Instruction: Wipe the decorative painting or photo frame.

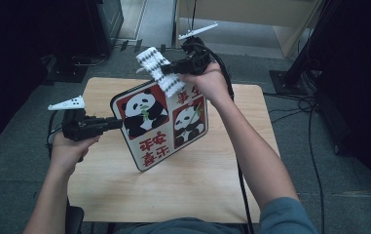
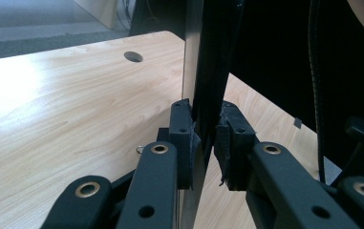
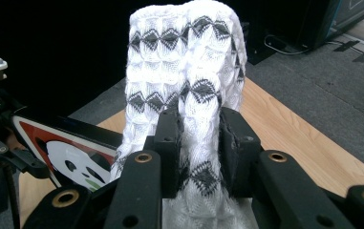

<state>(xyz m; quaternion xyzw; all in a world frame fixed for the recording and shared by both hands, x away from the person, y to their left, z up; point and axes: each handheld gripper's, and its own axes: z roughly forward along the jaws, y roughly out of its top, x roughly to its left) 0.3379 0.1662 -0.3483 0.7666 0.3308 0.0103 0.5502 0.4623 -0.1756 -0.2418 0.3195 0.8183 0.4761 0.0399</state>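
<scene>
Tongs point(image 2: 207, 143) clamped on thin board edge point(image 2: 192, 57) above wooden table point(image 2: 65, 109).

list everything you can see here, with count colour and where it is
board: 1, white with red panels, two pandas and red characters; held tilted above the table, one corner low near the tabletop
cloth: 1, white with dark grey diamond pattern; over the board's top edge, clamped in the right gripper
table: 1, light wood; centre, with a round hole seen in the left gripper view
floor: grey carpet around the table
cables: several, black; on the floor at right
left gripper: 1, black; shut on the board's left edge
right gripper: 1, black; shut on the cloth
hands: 2, left, right
</scene>
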